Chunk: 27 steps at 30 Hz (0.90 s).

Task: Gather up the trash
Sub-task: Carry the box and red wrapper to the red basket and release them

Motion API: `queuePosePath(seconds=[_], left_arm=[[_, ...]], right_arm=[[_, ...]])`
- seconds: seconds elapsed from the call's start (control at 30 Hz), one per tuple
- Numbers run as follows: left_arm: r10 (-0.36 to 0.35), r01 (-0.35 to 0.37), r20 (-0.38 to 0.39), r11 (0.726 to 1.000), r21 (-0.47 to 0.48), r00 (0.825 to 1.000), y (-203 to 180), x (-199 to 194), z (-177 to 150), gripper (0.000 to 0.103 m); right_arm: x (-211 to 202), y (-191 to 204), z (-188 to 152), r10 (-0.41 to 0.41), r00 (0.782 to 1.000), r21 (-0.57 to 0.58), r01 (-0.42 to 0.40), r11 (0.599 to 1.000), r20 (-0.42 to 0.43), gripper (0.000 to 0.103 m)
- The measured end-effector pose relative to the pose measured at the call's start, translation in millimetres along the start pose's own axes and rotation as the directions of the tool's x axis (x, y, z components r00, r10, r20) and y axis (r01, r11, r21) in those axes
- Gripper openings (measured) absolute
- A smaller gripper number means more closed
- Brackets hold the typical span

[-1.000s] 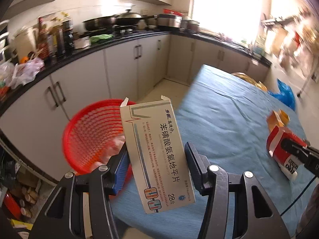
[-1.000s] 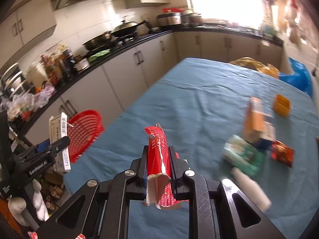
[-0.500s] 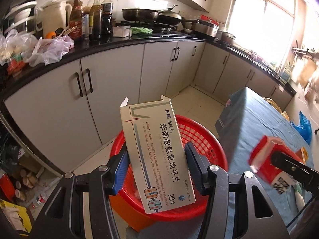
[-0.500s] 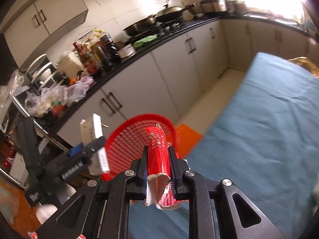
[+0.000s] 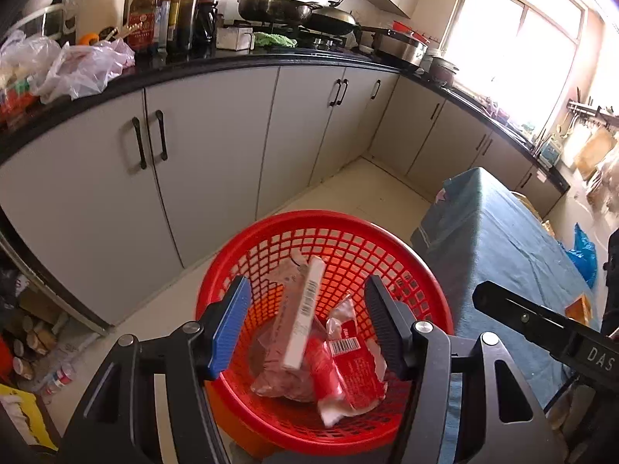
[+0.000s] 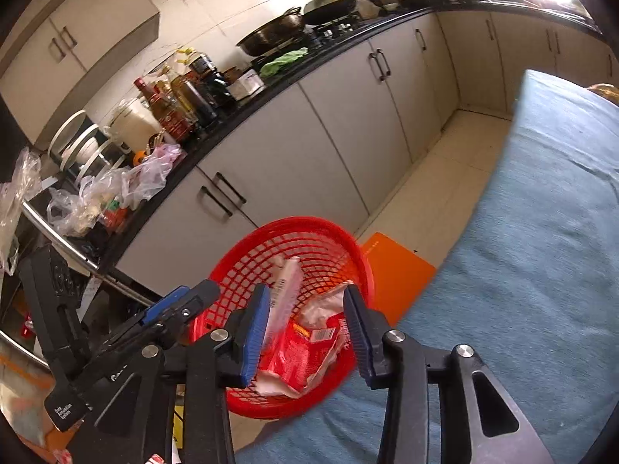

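Two pieces of trash dropping into the red basket, grippers emptying

Left gripper and right gripper both hang over the red mesh basket, jaws opening with nothing pressed between the pads. The white medicine box and red wrapper lie inside on earlier trash. More litter, including an orange piece, seemingly remains on the blue-clothed table.

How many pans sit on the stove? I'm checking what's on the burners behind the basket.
2: a dark open pan on the left burner, and a lidded wok just right of it. The steel pots farther right stand on the counter; others may be hidden.
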<state>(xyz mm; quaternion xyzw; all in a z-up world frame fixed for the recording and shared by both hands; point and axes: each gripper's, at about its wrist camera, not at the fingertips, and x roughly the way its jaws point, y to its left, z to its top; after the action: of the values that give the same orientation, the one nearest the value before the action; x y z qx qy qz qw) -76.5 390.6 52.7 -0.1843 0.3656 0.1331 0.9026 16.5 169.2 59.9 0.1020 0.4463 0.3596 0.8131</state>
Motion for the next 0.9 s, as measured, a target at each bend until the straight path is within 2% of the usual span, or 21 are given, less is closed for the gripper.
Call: queuePosePath(seconds=[0.27,0.43,0.77,0.83,0.9], left_arm=[[0.02,-0.02,0.022,0.999,0.036,1.0,-9,-14,-6,0.06],[0.042,-0.043,0.014,0.996,0.073,0.999,-23,-22,-14,0.068],[-0.027,0.037,-0.072,0.99,0.137,0.997,-65,-34,-43,0.076],[-0.04,0.053,-0.086,0.987,0.154,0.995,-75,-38,-52,0.079],[-0.064,0.08,-0.099,0.983,0.165,0.993,-83,-43,-63,0.083]], right_arm=[[-22,-18,-9,-0.034,0.999,0.025,0.034,0.999,0.015,0.046],[-39,-30,-17,-0.047,0.999,0.049,0.046,0.998,0.025,0.046],[-91,-62,-35,-0.11,0.991,0.117,0.1,0.988,0.077,0.047],[-105,-68,-39,-0.152,0.986,0.135,0.141,0.981,0.072,0.047],[-125,-71,-44,-0.228,0.972,0.157,0.218,0.963,0.053,0.047]])
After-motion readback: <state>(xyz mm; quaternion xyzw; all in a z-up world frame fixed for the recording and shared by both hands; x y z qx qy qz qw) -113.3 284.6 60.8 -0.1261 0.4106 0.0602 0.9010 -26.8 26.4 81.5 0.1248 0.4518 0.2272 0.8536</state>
